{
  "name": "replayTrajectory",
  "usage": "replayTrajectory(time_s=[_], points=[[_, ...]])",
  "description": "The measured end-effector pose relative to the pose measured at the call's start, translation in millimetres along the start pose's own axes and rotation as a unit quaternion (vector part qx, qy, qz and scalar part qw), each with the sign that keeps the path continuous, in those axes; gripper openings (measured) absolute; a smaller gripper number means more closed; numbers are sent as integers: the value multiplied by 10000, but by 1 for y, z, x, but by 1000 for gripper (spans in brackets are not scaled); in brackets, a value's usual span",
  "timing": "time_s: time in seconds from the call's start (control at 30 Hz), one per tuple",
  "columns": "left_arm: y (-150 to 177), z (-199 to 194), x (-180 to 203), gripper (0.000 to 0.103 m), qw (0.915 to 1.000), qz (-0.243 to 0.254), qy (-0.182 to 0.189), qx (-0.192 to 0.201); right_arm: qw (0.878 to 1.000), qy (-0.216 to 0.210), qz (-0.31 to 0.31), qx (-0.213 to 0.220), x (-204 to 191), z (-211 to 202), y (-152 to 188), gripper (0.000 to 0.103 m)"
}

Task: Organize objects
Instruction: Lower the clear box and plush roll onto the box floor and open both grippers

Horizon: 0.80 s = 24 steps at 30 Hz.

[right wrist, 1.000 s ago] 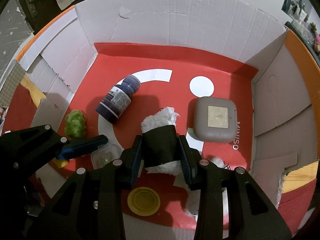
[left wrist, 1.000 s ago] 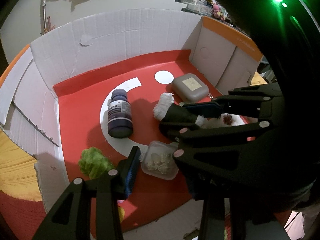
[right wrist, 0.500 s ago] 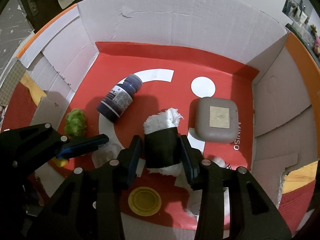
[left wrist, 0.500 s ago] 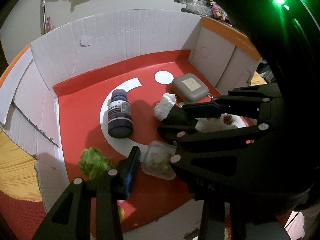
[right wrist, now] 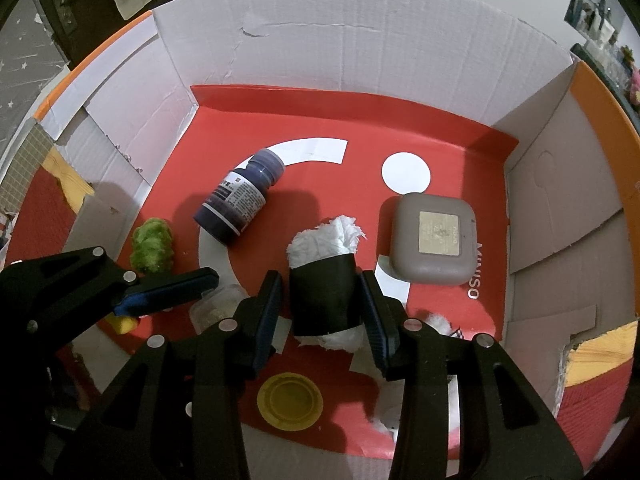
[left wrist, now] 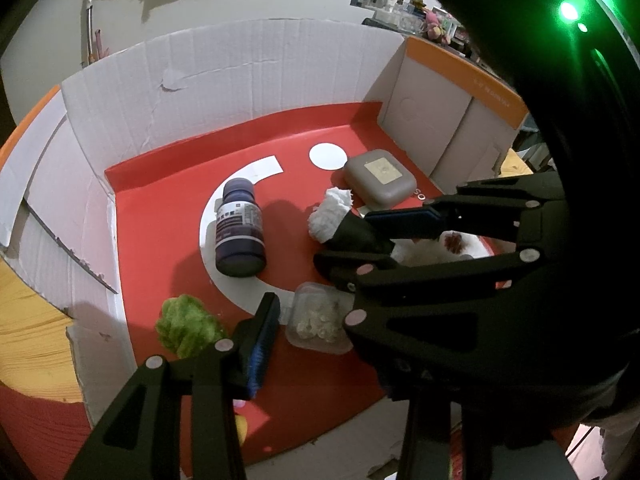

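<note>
A black roll stuffed with white cotton (right wrist: 322, 296) lies on the red floor of an open cardboard box (right wrist: 360, 52). My right gripper (right wrist: 320, 314) straddles the roll with its jaws open, a small gap on each side; it also shows in the left wrist view (left wrist: 360, 236). My left gripper (left wrist: 304, 320) is open over a small clear plastic tub (left wrist: 318, 318) of white bits; only its left finger (left wrist: 262, 338) shows. A dark blue bottle (right wrist: 240, 200) lies on its side. A grey square case (right wrist: 434, 238) sits to the right.
A green fuzzy lump (right wrist: 152, 246) lies at the box's left front corner. A yellow lid (right wrist: 290, 400) lies under my right gripper. Loose white cotton (right wrist: 438, 324) lies by the right finger. White cardboard walls (left wrist: 240, 72) enclose the back and sides.
My right gripper's jaws have opened off the black roll, which now rests on the box floor. The left gripper has barely moved.
</note>
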<state>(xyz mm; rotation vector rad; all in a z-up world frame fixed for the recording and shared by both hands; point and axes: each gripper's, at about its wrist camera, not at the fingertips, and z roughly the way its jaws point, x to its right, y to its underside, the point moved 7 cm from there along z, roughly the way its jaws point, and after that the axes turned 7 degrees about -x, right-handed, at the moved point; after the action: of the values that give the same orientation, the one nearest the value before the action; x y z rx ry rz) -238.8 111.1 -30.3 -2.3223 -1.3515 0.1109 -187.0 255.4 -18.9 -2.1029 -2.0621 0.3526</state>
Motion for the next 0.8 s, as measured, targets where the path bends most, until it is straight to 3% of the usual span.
replayTrajectory(time_s=[0.13, 0.8], points=[[-1, 1, 1, 50, 10000, -2, -11, 7, 10000, -33, 21, -4, 5, -3, 3, 38], [1, -4, -3, 50, 10000, -37, 17, 8, 10000, -36, 46, 2, 36, -32, 25, 39]])
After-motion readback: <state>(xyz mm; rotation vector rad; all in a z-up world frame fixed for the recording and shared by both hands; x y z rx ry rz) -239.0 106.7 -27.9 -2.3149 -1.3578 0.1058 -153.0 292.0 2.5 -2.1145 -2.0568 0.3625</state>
